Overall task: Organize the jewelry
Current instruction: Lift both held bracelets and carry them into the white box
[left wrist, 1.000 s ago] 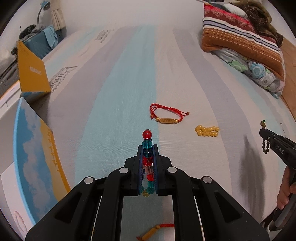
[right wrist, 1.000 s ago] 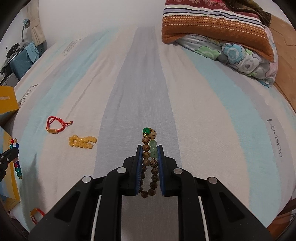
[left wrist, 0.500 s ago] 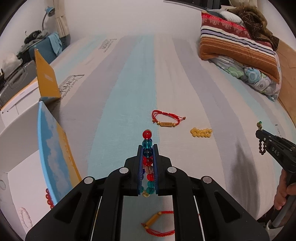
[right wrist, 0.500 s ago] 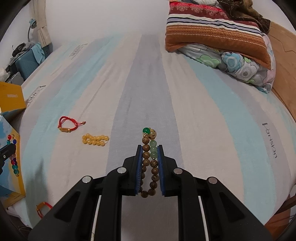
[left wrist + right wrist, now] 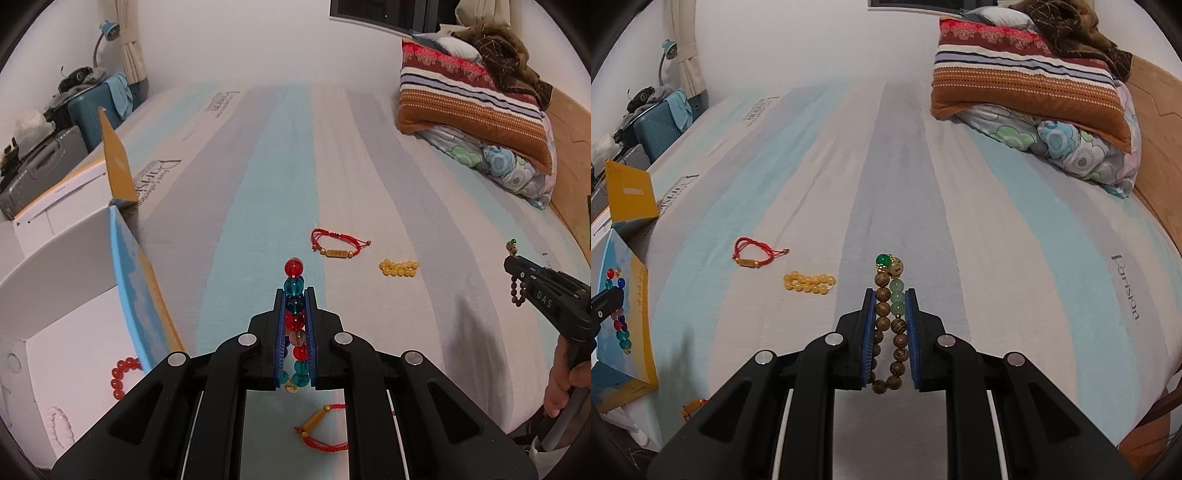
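Above a striped mattress [image 5: 258,177], the left gripper [image 5: 294,295] is clamping a red-and-teal bead bracelet [image 5: 294,291] between nearly closed jaws, while the right gripper [image 5: 889,295] is pinching a wooden bead bracelet [image 5: 882,310] just as tightly. A red cord bracelet [image 5: 338,245] and yellow beads [image 5: 399,268] are lying apart on the sheet. A white box [image 5: 55,295] at left is holding red beads [image 5: 122,376].

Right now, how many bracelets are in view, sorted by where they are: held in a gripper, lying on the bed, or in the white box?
Held in a gripper: 2, the multicoloured glass bracelet and the wooden bead bracelet.
Lying on the bed: 3, the red cord bracelet, the yellow bead bracelet and a second red cord bracelet.
In the white box: 2, a red bead bracelet and a pale pink bracelet.
Total: 7
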### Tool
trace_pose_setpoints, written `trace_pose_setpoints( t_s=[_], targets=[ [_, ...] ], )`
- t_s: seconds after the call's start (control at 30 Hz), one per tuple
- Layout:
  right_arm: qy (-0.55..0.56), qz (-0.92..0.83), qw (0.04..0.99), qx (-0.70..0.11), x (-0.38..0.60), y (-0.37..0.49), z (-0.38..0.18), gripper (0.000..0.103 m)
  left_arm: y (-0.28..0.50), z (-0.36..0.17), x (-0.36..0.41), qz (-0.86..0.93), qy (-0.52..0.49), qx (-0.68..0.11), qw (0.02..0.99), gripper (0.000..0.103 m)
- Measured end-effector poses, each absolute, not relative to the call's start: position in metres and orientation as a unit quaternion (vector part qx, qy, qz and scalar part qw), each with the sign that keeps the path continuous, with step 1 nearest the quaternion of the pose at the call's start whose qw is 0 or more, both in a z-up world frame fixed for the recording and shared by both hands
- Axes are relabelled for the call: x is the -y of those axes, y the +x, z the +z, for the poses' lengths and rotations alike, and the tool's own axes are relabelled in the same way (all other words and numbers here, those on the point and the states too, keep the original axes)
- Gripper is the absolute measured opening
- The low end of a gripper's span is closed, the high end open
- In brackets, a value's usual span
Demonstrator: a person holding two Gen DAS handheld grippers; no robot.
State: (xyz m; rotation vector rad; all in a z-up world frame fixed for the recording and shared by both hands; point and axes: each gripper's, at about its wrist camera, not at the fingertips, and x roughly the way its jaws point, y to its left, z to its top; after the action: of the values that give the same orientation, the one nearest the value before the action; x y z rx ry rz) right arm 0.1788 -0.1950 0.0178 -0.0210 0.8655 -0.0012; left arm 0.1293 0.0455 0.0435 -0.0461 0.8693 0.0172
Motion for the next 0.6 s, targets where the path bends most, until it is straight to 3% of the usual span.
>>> trace_pose_setpoints(
  t_s=[0.6],
  targets=[
    [-0.020, 0.033, 0.918, -0.396, 0.148, 0.163, 0.044, 0.015, 0.097, 0.083, -0.064, 0.014, -0.041, -0.379, 0.925, 0.009]
  ],
)
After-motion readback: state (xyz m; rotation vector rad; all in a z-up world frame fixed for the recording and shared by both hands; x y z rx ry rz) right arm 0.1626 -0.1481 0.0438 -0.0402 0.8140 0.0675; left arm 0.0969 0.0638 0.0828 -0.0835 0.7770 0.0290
